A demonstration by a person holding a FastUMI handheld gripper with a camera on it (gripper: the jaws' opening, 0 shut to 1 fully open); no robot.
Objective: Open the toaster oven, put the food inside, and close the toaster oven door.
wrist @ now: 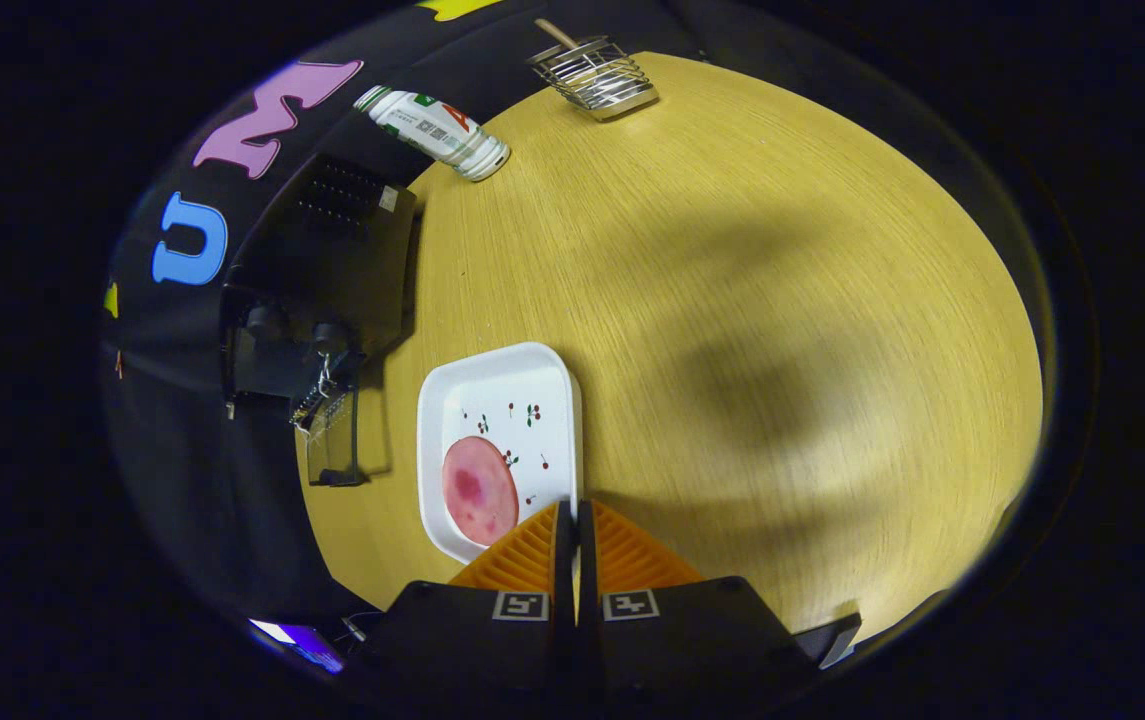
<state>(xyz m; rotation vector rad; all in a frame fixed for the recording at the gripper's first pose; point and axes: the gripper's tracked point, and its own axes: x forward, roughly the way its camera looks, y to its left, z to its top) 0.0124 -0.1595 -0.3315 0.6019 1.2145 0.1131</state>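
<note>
Gripper (573, 520) I see clenched, empty, at the plate (532, 385) rim; food (479, 490) on it; oven (322, 290) door seemingly closed.

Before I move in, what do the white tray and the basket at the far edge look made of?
White tray: glossy, likely ceramic or melamine, judging by its smooth sheen and printed cherries. Basket: shiny metal wire, open lattice. Gripper fingers nearly closed, empty, over the tray's near edge.

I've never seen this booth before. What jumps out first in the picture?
A white square plate with a round pink slice of meat lies just ahead of the tool, whose fingers are shut on nothing. A black toaster oven stands beside the plate on the round wooden table.
</note>
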